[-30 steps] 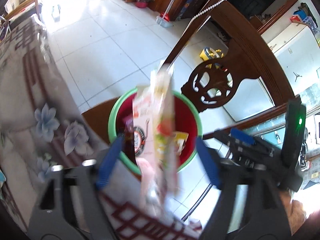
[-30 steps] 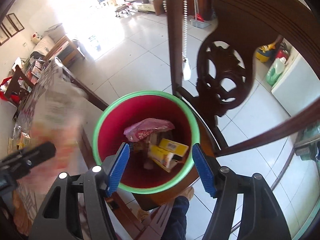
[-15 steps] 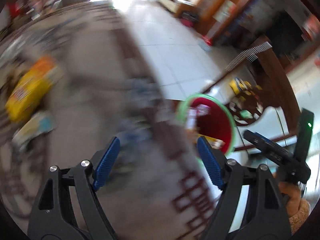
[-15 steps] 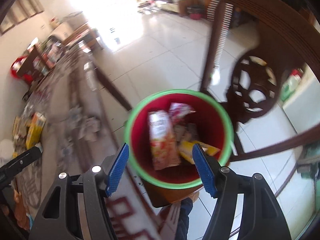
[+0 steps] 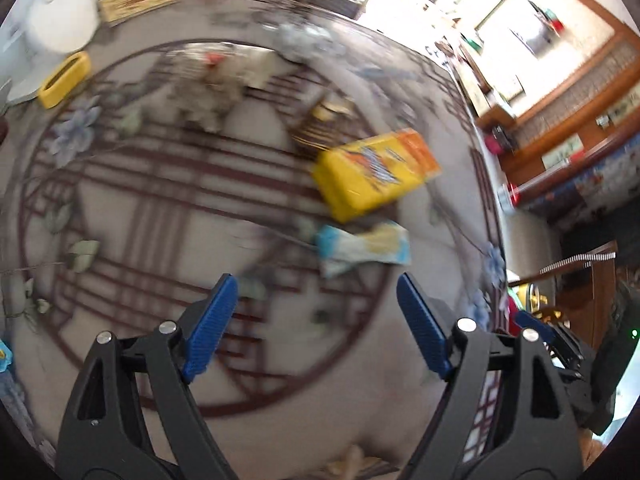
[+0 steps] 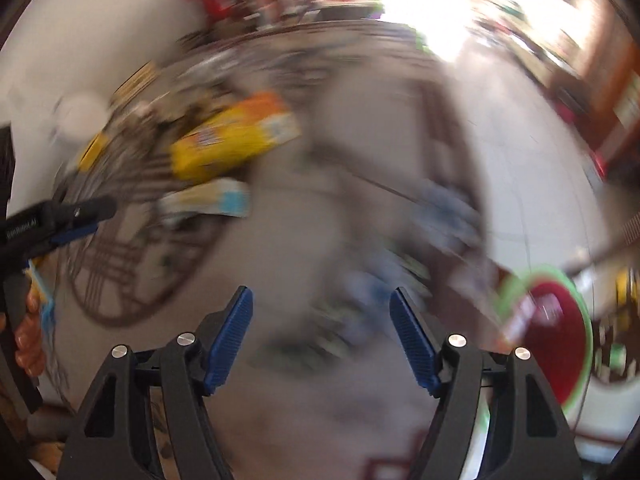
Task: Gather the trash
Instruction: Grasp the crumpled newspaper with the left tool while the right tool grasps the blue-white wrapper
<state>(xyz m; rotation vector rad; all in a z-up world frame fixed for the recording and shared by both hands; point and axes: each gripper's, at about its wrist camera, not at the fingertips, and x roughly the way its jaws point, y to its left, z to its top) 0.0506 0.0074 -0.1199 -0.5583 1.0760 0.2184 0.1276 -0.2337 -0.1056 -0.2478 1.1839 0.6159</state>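
While both of my hands hang over the patterned counter [image 5: 168,216], my left gripper [image 5: 316,324] stands wide apart with nothing between its blue pads [image 5: 210,324], only bare cloth showing in the gap. My right gripper [image 6: 320,336] is spread a little less wide and is likewise empty; its jaws have just been opening further, with nothing between them.

From the left wrist view the trash lies clear enough. A yellow and orange packet [image 5: 374,174] sits at about one o'clock from my left gripper, and a pale blue and yellow wrapper [image 5: 364,248] lies just nearer, at about twelve to one o'clock, close to the packet. A crumpled grey wad [image 5: 208,88] rests farther off at eleven o'clock, with a small yellow box [image 5: 64,80] at ten o'clock beside a white pot [image 5: 56,16]. A dark striped wrapper [image 5: 320,128] lies just beyond the packet.

That view does not show the red bin with a green rim [image 6: 552,332], which only the right wrist view catches, at three o'clock, off the counter's edge, with a wrapper inside; it is badly blurred. There the yellow and orange packet [image 6: 232,140] and the pale wrapper [image 6: 208,202] sit at ten to eleven o'clock, and my left gripper [image 6: 76,220] reaches in at nine o'clock, my hand [image 6: 28,340] behind it.
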